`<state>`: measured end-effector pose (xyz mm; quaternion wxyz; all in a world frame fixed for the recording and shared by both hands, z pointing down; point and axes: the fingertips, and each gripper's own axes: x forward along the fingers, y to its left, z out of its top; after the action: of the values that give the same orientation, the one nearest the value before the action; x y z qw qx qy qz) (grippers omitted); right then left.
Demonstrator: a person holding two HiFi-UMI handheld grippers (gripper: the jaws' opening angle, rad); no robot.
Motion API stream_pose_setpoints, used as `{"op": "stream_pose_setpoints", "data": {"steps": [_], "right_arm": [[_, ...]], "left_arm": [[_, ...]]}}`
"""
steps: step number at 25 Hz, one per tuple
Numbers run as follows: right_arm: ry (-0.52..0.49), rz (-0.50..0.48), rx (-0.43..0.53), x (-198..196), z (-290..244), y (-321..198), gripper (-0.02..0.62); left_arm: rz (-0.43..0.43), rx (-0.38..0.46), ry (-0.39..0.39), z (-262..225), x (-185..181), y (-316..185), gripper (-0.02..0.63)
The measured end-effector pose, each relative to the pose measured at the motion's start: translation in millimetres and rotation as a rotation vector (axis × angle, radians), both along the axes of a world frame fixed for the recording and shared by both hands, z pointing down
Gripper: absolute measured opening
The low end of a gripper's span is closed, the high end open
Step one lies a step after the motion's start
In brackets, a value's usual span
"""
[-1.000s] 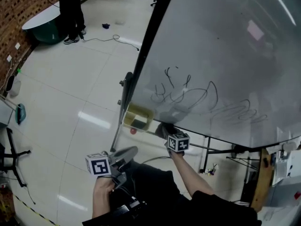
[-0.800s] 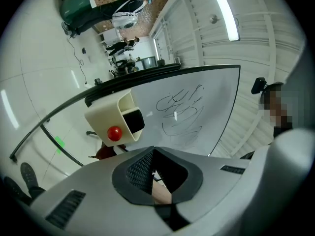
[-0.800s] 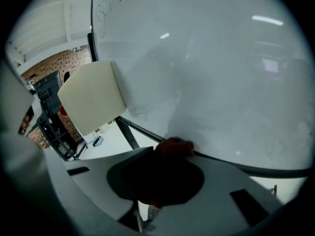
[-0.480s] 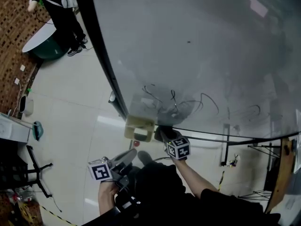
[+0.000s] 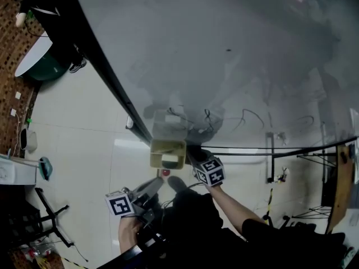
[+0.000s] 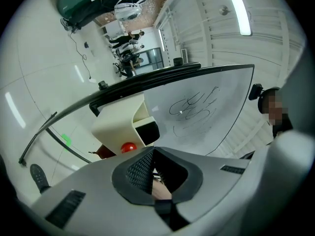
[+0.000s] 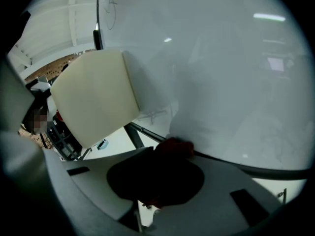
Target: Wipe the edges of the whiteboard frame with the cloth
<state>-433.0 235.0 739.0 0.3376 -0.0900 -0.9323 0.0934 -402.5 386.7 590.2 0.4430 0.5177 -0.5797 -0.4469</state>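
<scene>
Our right gripper's [image 5: 195, 154] fingers clench a dark red cloth [image 7: 175, 147] against the black whiteboard frame [image 7: 243, 167]. Our left gripper's [image 6: 151, 156] fingers are clenched together, empty, below the board.

The cloth [image 7: 174, 146] is mostly hidden between the right gripper's [image 7: 165, 154] fingers [image 7: 231, 178].

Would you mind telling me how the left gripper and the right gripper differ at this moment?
The right gripper is shut on the dark cloth, while the left gripper is shut on nothing. The right gripper holds its cloth at the whiteboard frame's bottom edge; the left gripper sits lower, apart from it. Both point towards the whiteboard.
</scene>
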Motion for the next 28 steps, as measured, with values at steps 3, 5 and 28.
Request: {"op": "stream_pose_setpoints", "data": {"steps": [3,5,28], "right_arm": [[-0.002,0.018,0.017,-6.3,1.3,1.8,0.058],[-0.011,0.052,-0.014,-8.9,2.7,4.5,0.058],[-0.278,0.321,-0.18,-16.7,4.0,20.1,0.057]], "left_arm": [[0.057,0.014,0.003,4.9,-4.5,9.1,-0.014],[0.091,0.011,-0.005,5.1,-7.6,22.6,-0.014],[0.374,-0.026,-0.058,0.8,-31.9,24.1,-0.014]]}}
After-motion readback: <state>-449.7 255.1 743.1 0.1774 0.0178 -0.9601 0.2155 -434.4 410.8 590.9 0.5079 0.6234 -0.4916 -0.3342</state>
